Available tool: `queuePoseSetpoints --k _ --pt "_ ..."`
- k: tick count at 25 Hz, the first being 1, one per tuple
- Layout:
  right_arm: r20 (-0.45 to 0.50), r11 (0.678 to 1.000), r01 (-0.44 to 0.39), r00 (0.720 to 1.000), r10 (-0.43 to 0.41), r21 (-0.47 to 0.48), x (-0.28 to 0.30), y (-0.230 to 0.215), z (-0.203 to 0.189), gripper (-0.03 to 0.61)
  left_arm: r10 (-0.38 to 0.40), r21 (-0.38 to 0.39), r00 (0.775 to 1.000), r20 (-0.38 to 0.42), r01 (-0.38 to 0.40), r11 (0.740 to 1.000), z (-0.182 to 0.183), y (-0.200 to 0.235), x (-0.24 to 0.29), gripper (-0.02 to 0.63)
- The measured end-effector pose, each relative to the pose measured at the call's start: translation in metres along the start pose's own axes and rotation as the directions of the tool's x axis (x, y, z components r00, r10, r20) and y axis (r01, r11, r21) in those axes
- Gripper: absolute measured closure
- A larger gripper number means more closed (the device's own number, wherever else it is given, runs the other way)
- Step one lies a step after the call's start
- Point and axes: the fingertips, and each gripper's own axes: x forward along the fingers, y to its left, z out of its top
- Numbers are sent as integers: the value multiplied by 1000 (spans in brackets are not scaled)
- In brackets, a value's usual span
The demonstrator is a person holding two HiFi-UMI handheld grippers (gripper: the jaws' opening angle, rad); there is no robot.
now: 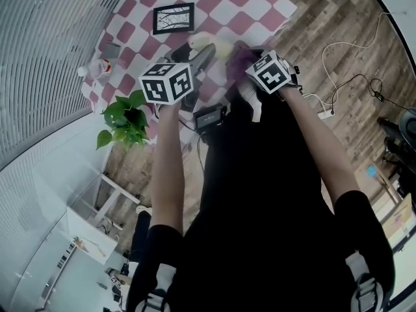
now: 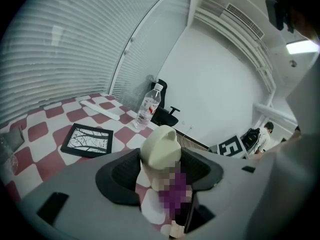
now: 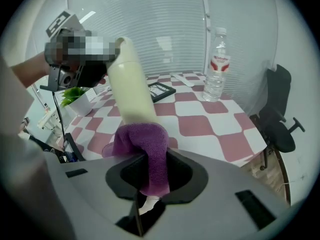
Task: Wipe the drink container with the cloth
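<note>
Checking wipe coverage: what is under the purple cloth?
The lower end of the cream drink container sits under the purple cloth. The patch it covers cannot be seen.

Ref = picture frame [image 1: 173, 17]. Tabletop [image 3: 200, 124] on frame's near side is bare, free lane. Obstacles: white strip [image 3: 182, 80] near frame, water bottle [image 3: 216, 66] further out same side at table edge; plant [image 1: 127, 119] past bottle, off table; drink container [image 1: 205, 42] + cloth [image 1: 242, 60] mid-air nearby.

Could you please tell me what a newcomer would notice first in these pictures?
The cream drink container clamped in the left gripper, tilted above the red-and-white checked table. The right gripper presses a purple cloth against its lower part. A water bottle stands farther back.
</note>
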Motion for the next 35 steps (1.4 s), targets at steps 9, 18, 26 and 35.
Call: queuePoseSetpoints --k 9,18,26,35 --pt "64 999 42 997 -42 -7 -7 -15 34 489 -42 126 999 15 40 991 -8 -12 -5 344" --pt "259 993 10 966 21 -118 -51 4 100 491 -57 218 998 15 52 974 -13 -22 -8 344" --pt "305 988 7 952 41 -155 -74 4 115 491 -29 238 999 38 19 971 -11 -30 -2 344" --pt "363 998 11 932 11 -60 -120 -46 114 491 44 279 997 57 -58 959 -10 -47 6 344"
